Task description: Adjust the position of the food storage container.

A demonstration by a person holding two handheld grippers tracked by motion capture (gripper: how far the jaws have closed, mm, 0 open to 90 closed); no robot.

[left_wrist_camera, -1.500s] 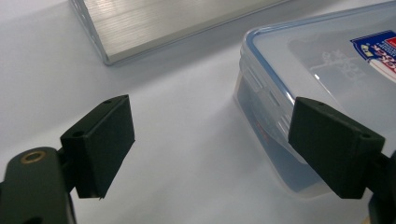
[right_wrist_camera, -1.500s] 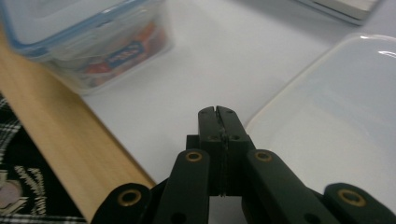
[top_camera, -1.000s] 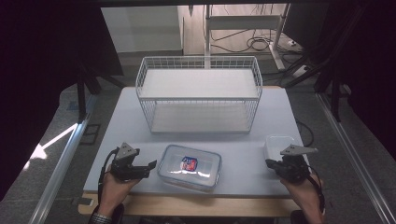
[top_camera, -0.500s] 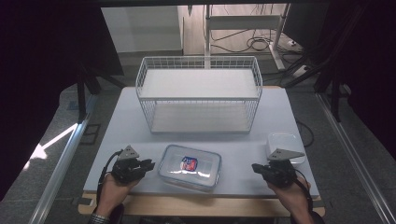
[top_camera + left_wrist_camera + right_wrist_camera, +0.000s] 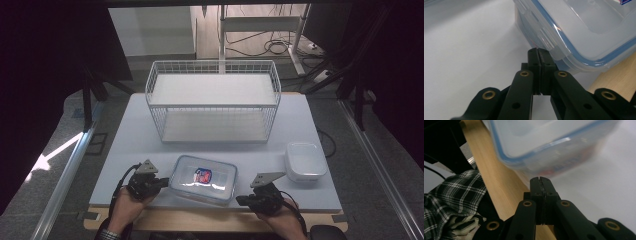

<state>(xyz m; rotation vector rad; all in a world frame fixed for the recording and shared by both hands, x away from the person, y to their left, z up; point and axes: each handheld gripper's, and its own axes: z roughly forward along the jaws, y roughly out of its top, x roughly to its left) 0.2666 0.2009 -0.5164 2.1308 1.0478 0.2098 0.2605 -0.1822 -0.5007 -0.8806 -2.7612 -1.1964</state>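
Note:
A clear lidded container (image 5: 202, 177) with a blue seal and a red-and-blue label sits near the table's front edge. My left gripper (image 5: 162, 182) lies at its left end. Its jaws have just been closing and now stand shut, nothing between them. In the left gripper view the gripper (image 5: 537, 51) has its tips right at a lid latch of the container (image 5: 586, 30). My right gripper (image 5: 240, 201) is shut at the container's right front corner. In the right gripper view the gripper (image 5: 540, 179) points just under the blurred container (image 5: 544, 142).
A white wire basket (image 5: 212, 100) stands across the back of the pale table (image 5: 135, 135). A small white tub (image 5: 305, 161) sits at the right. A wooden strip (image 5: 200, 220) edges the front. A plaid sleeve (image 5: 456, 187) is on the left.
My right hand slid left along the front edge, from beside the white tub to the container's right front corner. The left hand stayed in place.

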